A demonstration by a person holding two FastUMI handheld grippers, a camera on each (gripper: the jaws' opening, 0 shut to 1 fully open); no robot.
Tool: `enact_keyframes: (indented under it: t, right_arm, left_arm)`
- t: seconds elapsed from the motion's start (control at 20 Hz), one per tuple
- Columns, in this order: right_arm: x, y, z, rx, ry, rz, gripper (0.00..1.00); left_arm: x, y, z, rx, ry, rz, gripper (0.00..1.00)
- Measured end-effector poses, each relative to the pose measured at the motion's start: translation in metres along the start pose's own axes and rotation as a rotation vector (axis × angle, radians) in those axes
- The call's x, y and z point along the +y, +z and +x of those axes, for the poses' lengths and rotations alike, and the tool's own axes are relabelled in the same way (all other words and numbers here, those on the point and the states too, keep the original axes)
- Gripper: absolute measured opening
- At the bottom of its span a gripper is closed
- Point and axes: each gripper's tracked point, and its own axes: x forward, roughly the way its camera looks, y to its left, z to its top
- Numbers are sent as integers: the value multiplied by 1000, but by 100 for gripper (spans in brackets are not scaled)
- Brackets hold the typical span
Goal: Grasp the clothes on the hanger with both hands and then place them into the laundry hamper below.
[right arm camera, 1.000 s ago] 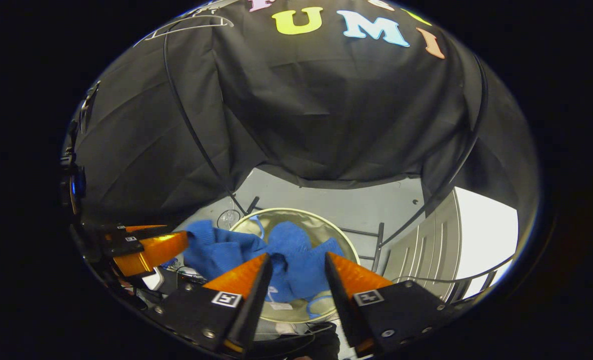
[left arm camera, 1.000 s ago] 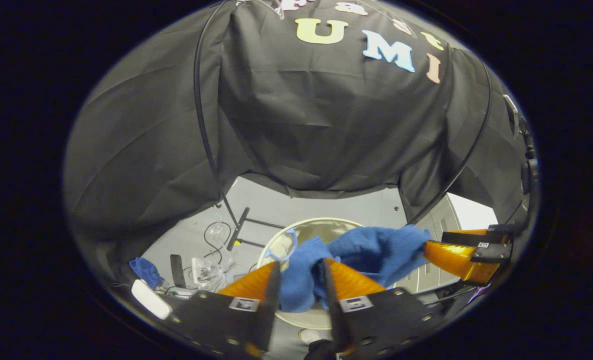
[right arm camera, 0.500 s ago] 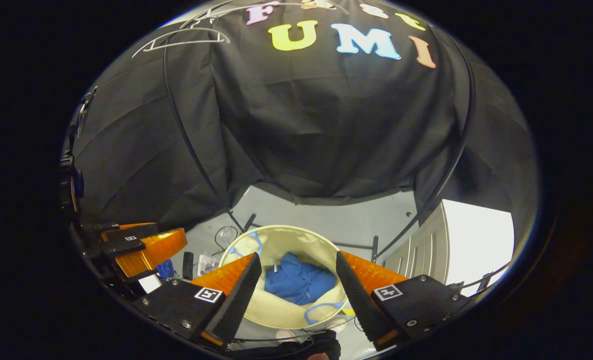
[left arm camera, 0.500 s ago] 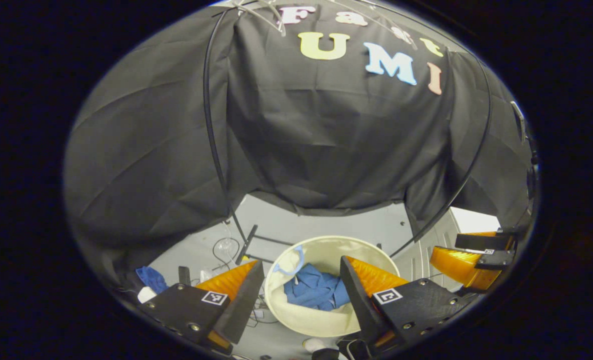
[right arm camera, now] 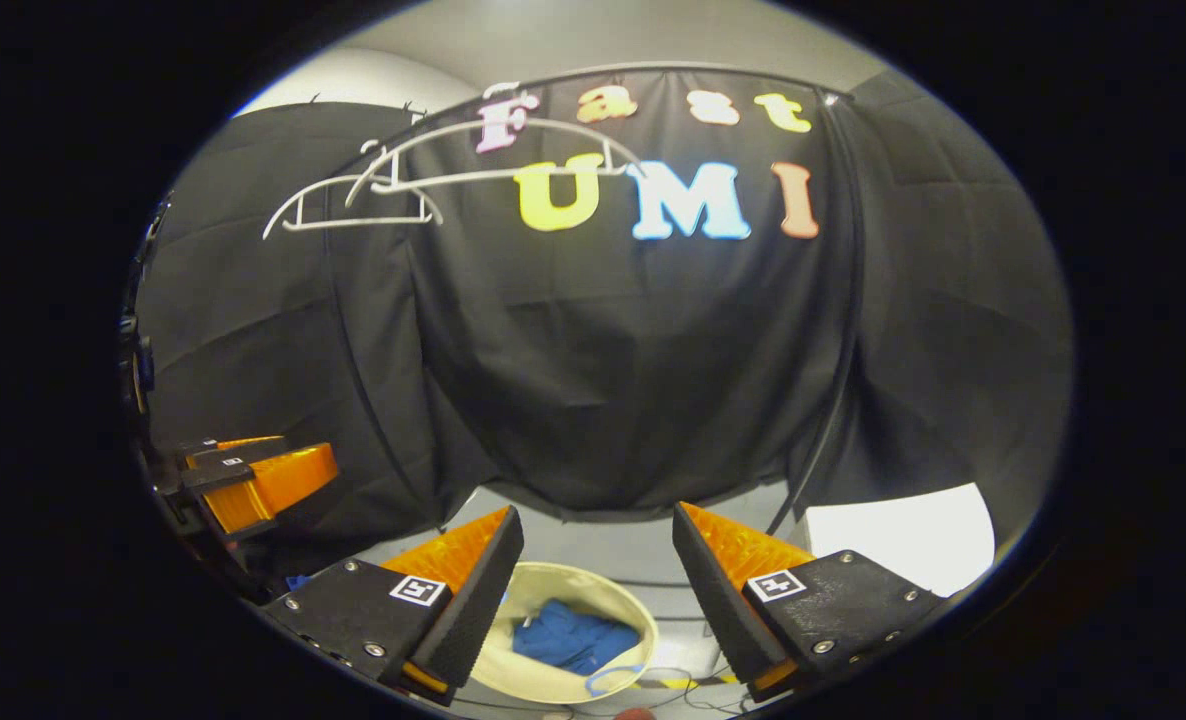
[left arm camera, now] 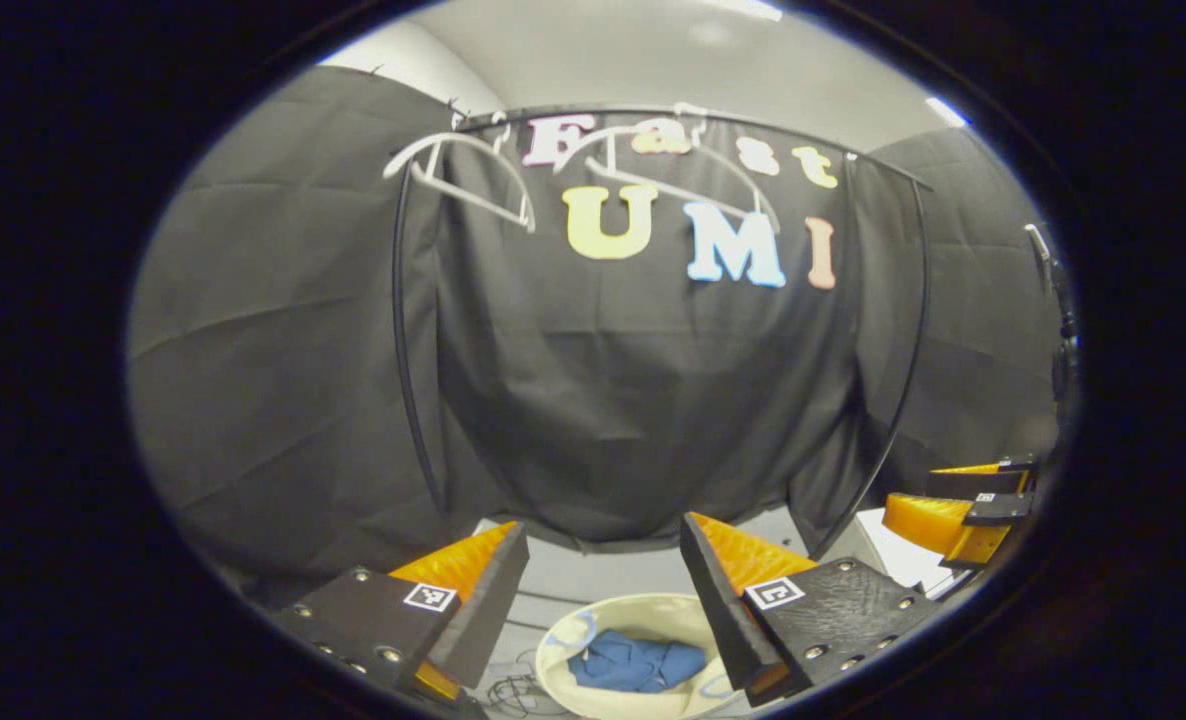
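A blue garment (left arm camera: 636, 663) (right arm camera: 573, 636) lies crumpled inside the round cream laundry hamper (left arm camera: 565, 685) (right arm camera: 513, 676) on the floor, low in both views. My left gripper (left arm camera: 603, 560) is open, held high above the hamper with nothing between its fingers. My right gripper (right arm camera: 598, 545) is open too, likewise raised and holding nothing. Each gripper also appears at the edge of the other's view: the right gripper (left arm camera: 963, 505) far right, the left gripper (right arm camera: 243, 485) far left. Two bare white hangers (left arm camera: 473, 175) (right arm camera: 453, 180) hang on the rail at the top.
A black clothes rail frame (left arm camera: 401, 330) (right arm camera: 848, 300) stands in front of the black cloth wall. A tangle of cables (left arm camera: 513, 690) lies on the grey floor beside the hamper. A white panel (right arm camera: 903, 540) stands at the right.
Both grippers opened and let go of the blue garment, which dropped into the hamper. Both then rose and tilted up, so the hamper slid to the bottom and the hangers came into sight.
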Motion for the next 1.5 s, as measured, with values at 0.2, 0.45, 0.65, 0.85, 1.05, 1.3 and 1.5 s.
enact_keyframes:
  t: [0.2, 0.45, 0.65, 0.85, 1.05, 1.3, 1.5]
  right_arm:
    - [-39, 55, -44, -167, -74, -31, 93]
    - [-80, 91, -102, -280, -129, -54, 93]
    - [-102, 109, -134, -344, -159, -46, 91]
    - [-115, 114, -153, -381, -193, -54, 91]
    - [-120, 113, -161, -386, -208, -31, 93]
    - [-121, 117, -165, -398, -217, -32, 93]
    - [-121, 117, -160, -395, -218, -27, 93]
  left_arm:
    - [-18, 61, -34, -131, 1, -13, 90]
    - [-35, 121, -92, -269, 21, 4, 94]
    - [-41, 157, -119, -354, 64, 45, 94]
    - [-47, 158, -146, -382, 85, 52, 94]
    - [-49, 146, -172, -389, 97, 69, 94]
    - [-51, 143, -178, -396, 90, 60, 95]
    - [-52, 146, -175, -405, 89, 71, 95]
